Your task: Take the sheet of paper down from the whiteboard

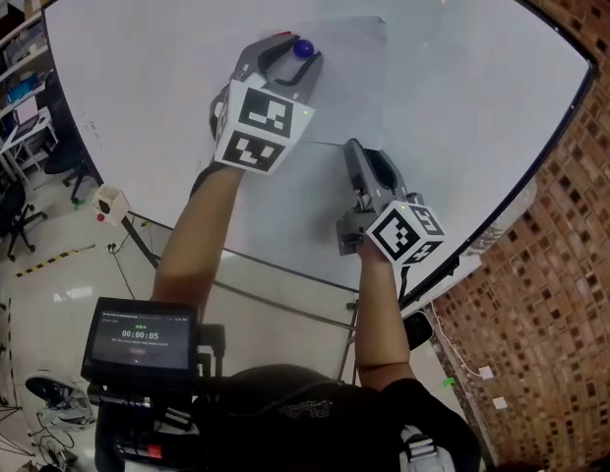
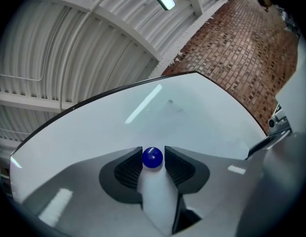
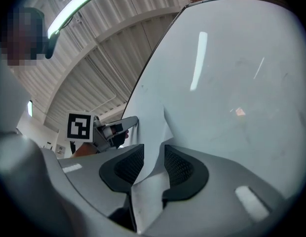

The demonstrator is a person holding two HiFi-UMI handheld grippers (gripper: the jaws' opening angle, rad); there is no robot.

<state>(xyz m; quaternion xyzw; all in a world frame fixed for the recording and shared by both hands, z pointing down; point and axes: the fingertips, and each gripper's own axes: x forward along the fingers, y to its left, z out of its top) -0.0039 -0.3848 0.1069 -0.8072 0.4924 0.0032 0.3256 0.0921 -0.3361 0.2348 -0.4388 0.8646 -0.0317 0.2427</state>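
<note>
A white sheet of paper [image 1: 356, 62] hangs on the whiteboard [image 1: 472, 96], pinned near its top left by a blue round magnet [image 1: 303, 49]. My left gripper [image 1: 299, 54] is open around that magnet [image 2: 152, 158], which sits between the jaws with the pads close on either side. Lower down, my right gripper [image 1: 353, 151] is at the sheet's bottom edge. In the right gripper view the paper [image 3: 152, 127] bulges off the board and its lower corner runs between the jaws of that gripper [image 3: 154, 156], which stand apart. The left gripper [image 3: 124, 125] shows beyond it.
A brick wall [image 1: 561, 303] stands to the right of the board. The board's dark frame and tray [image 1: 462, 264] run along its lower right edge. A small screen [image 1: 140, 337] hangs at my chest. Desks and chairs [image 1: 15, 155] stand at the far left.
</note>
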